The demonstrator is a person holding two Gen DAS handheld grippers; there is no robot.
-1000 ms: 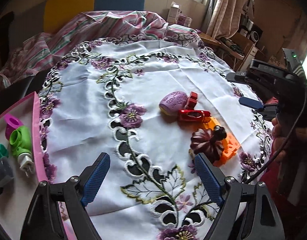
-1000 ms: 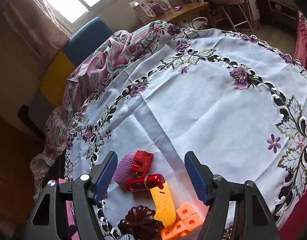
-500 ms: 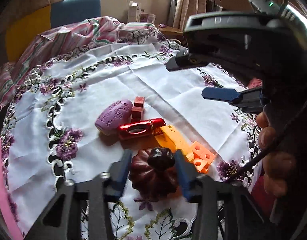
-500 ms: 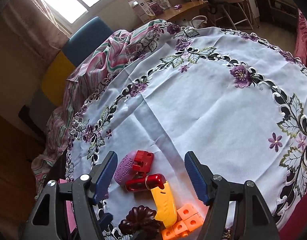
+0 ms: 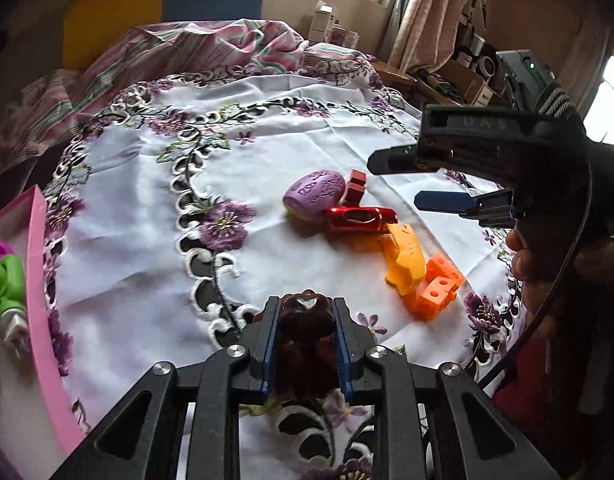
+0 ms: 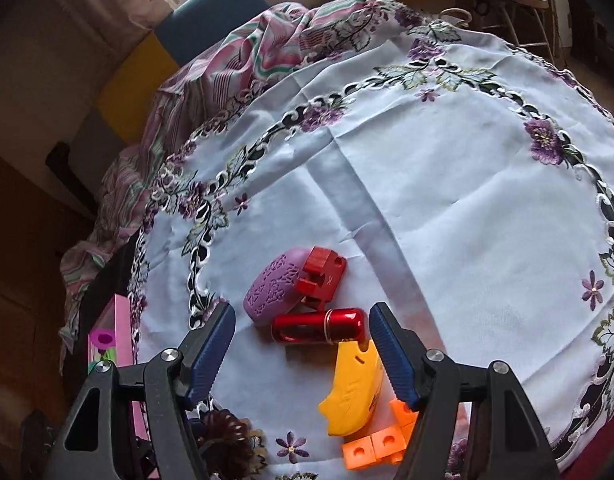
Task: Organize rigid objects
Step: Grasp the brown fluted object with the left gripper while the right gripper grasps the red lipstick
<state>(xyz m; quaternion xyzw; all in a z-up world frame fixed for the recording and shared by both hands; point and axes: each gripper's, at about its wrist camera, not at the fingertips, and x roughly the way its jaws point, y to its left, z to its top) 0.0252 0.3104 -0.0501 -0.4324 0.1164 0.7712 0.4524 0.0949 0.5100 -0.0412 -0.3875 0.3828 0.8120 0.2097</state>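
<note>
Closed now, left gripper clamps dark ridged piece.

An embroidered tablecloth, striped cloth behind, perhaps a blue chair.

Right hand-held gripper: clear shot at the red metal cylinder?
Probably yes. The right hand-held gripper is open above the red metal cylinder, with nothing over it; the yellow piece touches one end.

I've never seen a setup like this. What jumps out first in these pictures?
The left gripper is clamped on a dark brown flower-shaped piece at the near edge of the embroidered tablecloth. Beyond it lies a bright cluster: purple oval, red metal cylinder, yellow piece. The right gripper hangs open above them.
</note>
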